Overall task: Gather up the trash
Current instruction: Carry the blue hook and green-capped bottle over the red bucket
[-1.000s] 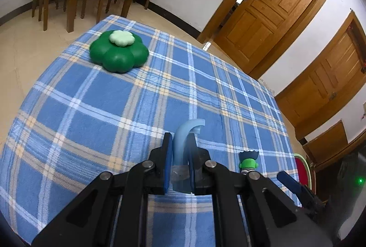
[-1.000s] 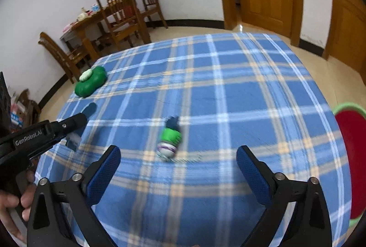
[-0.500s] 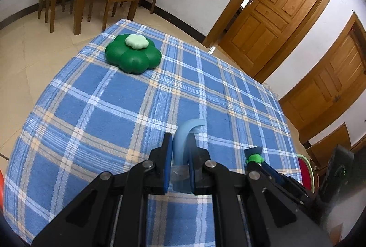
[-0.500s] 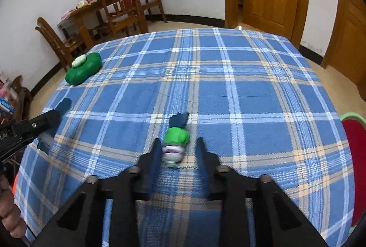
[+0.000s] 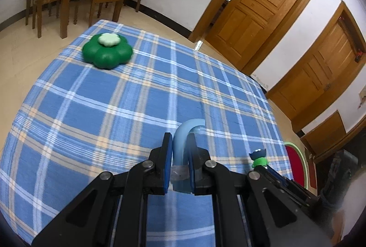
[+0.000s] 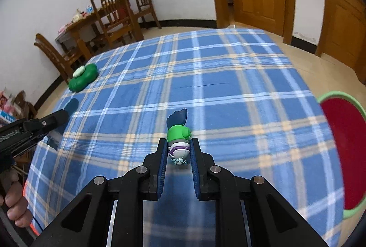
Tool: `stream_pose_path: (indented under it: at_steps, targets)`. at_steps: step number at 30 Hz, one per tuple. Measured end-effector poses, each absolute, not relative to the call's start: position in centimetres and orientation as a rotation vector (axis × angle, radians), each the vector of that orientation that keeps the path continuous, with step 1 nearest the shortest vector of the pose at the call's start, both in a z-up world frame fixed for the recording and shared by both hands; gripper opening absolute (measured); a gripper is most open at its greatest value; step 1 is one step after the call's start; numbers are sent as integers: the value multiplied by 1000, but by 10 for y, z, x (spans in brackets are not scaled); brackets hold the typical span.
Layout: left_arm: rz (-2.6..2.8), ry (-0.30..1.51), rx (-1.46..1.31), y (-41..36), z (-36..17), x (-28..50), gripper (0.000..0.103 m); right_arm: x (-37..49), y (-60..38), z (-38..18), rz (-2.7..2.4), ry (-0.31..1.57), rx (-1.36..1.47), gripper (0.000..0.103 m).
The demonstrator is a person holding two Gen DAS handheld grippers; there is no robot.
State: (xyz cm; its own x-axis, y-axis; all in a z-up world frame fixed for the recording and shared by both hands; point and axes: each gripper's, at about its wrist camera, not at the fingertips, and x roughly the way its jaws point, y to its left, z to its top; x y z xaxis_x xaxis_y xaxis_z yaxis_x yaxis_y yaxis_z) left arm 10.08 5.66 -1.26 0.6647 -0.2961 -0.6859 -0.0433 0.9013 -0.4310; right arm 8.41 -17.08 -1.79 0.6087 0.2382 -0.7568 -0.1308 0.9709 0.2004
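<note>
So the landmark here is the table with the blue plaid cloth [image 6: 228,77], everything's relative to that.

Right gripper [image 6: 177,153] is over the near part of the cloth, its two blue pads pinching a little toy figure [image 6: 178,139], green body, dark blue spiky top, whitish-purple bottom with some tiny beads hanging off it. The figure pokes out past the fingertips, toward the middle of the table.

Left gripper [image 5: 180,155] is over the near edge too, on the left side, jaws pressed tight on a pale blue curved plastic piece [image 5: 185,134] that arcs up and hooks to the right out of the pads. From the right wrist view you can see a hand [image 6: 13,201] gripping its handle off the table's left edge.

Containers: there's a round basket with a light green rim and red inside [image 6: 338,155] just off the table's right edge, lower than the tabletop. Can't make out anything in it. On the far left corner of the table sits a dark green flower-shaped container [image 5: 107,53] with a pale green flower lid [image 5: 109,39], closed, so contents unknown.
</note>
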Motion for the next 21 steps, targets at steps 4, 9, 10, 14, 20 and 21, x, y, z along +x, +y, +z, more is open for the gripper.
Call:
stream_pose_path:
  at_steps: [4, 9, 10, 14, 20, 21]
  targets:
    - [-182, 835, -419, 40, -5, 97, 12, 69, -193, -7, 189, 861, 159, 19]
    - [-238, 839, -402, 16, 4, 94, 12, 49, -220, 7, 152, 821, 185, 19]
    - [-247, 840, -396, 11, 6, 93, 12, 45, -225, 9, 144, 814, 191, 19]
    - [-297, 852, -386, -11, 11, 91, 12, 32, -249, 18, 106, 784, 216, 19]
    - [-361, 866, -364, -42, 17, 90, 12, 13, -286, 25, 42, 751, 252, 19]
    - [-375, 868, -357, -49, 18, 90, 12, 11, -291, 25, 33, 747, 257, 20]
